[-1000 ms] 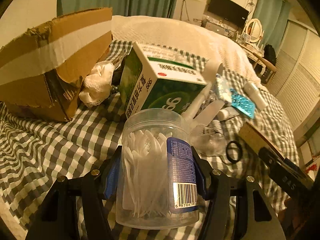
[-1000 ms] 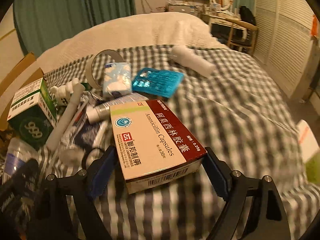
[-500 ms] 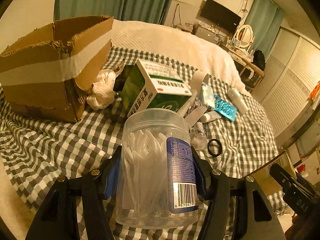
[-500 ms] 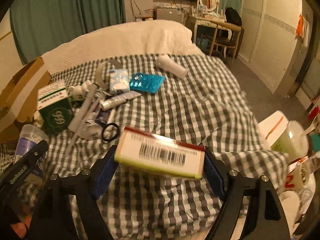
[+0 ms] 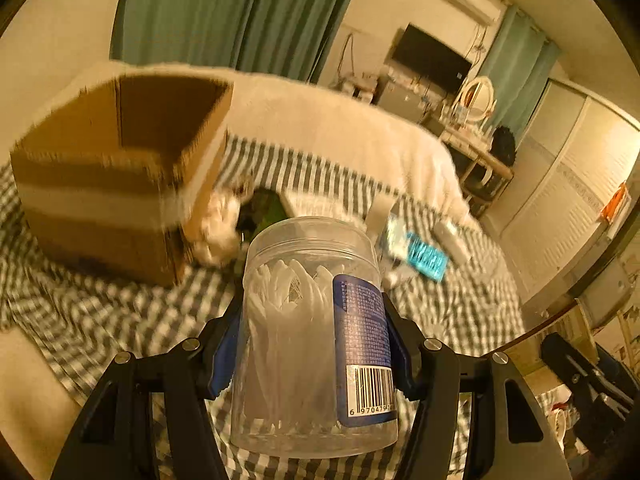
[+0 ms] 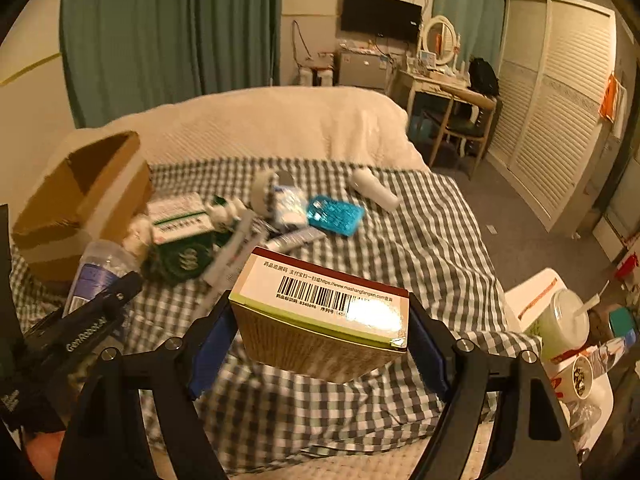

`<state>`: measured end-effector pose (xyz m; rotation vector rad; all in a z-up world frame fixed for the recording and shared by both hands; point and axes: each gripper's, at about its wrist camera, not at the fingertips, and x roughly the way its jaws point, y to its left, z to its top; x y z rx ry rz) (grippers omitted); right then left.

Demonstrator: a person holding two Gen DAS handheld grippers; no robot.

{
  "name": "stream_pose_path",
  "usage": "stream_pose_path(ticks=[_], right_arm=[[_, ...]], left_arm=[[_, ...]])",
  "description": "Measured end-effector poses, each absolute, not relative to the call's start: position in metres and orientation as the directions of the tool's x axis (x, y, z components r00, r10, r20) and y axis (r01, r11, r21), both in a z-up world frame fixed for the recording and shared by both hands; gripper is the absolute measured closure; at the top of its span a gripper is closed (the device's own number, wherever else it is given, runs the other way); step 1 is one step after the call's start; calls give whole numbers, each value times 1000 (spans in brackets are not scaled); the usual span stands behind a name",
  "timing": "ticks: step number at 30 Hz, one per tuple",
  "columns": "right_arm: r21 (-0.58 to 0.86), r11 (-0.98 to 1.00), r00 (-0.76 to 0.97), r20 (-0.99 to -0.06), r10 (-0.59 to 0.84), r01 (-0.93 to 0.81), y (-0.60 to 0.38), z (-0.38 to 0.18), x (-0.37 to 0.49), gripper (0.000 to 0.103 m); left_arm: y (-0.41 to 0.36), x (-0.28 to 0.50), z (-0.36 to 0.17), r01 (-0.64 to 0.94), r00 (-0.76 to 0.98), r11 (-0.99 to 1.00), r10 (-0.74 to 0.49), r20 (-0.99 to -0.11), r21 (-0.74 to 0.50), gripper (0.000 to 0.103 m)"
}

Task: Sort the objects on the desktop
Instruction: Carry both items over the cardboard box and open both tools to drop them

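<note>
Clear plastic jar pinched in left jaws, medicine box pinched in right jaws

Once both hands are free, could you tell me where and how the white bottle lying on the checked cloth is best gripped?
Grip the white bottle across its round body near mid-length, coming from above with the fingers either side of its long axis. It lies flat, alone on the checked cloth, with space on both sides.

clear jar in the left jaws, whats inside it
The clear jar is packed with white plastic picks, upright and filling most of it. A blue label with a barcode covers its right side, so what sits behind that cannot be seen. The left gripper clamps it on both sides.
</note>
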<state>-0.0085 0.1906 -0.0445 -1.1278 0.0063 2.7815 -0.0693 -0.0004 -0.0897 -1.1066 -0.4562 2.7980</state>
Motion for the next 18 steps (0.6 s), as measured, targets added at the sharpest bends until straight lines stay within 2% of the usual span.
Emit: stream_pose_path(ticks=[11,15,18], right_arm=[[-30,-997,-798,-601,-42,75,112,44,-36,24],[-30,-987,-809,-578,-113,159,75,69,-56,24],[-31,-974,-806,-567,-167,223,41,80,-74,24]], left_arm=[[-74,-84,-4,54,-867,-933,132,-480,-355,40],[-111,-101,8,104,-887,-927,78,-456,-361,40],[-146,-121,9,171,-882,-903,38,-470,-394,40]])
